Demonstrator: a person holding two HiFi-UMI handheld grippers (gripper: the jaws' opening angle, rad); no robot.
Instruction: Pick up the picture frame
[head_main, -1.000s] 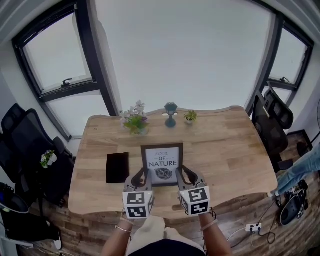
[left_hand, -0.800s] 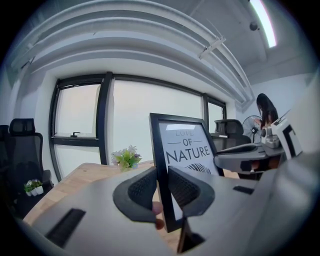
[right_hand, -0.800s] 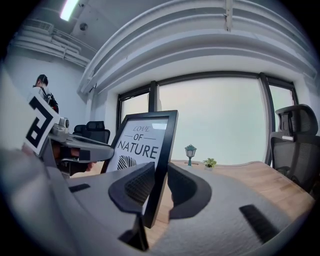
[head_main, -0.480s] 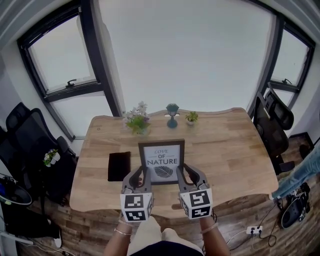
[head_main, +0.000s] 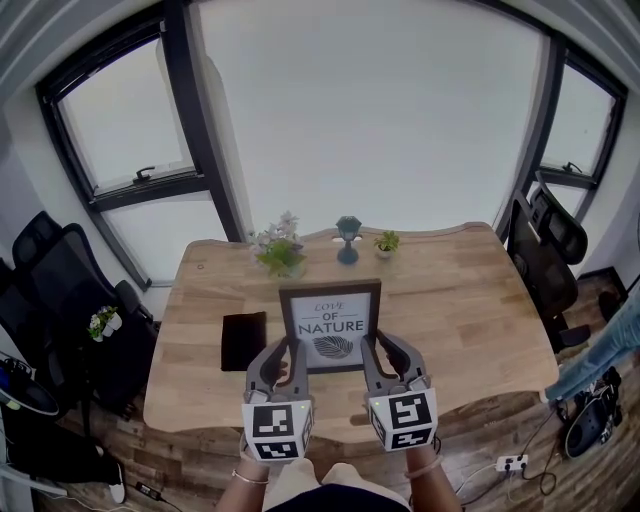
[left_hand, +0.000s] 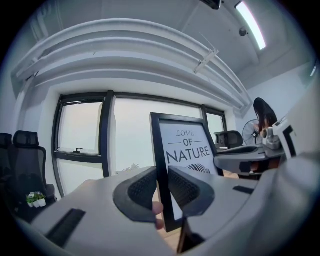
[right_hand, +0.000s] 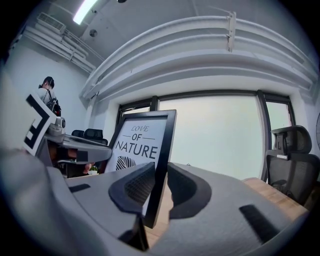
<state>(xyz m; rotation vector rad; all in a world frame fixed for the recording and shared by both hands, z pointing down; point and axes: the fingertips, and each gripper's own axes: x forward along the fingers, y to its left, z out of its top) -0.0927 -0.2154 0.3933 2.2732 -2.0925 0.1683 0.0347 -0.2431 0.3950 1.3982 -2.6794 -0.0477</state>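
Picture frame (head_main: 330, 325), lower corners hidden behind left gripper (head_main: 284, 352) and right gripper (head_main: 377, 350), both clamped on its edges, higher above bench (head_main: 460, 300) than before.

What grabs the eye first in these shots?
The black frame reading LOVE OF NATURE, upright over the middle of the wooden table. The left tongs pinch its left edge and the right tongs its right edge. Behind it, flowers stand at the table's far edge.
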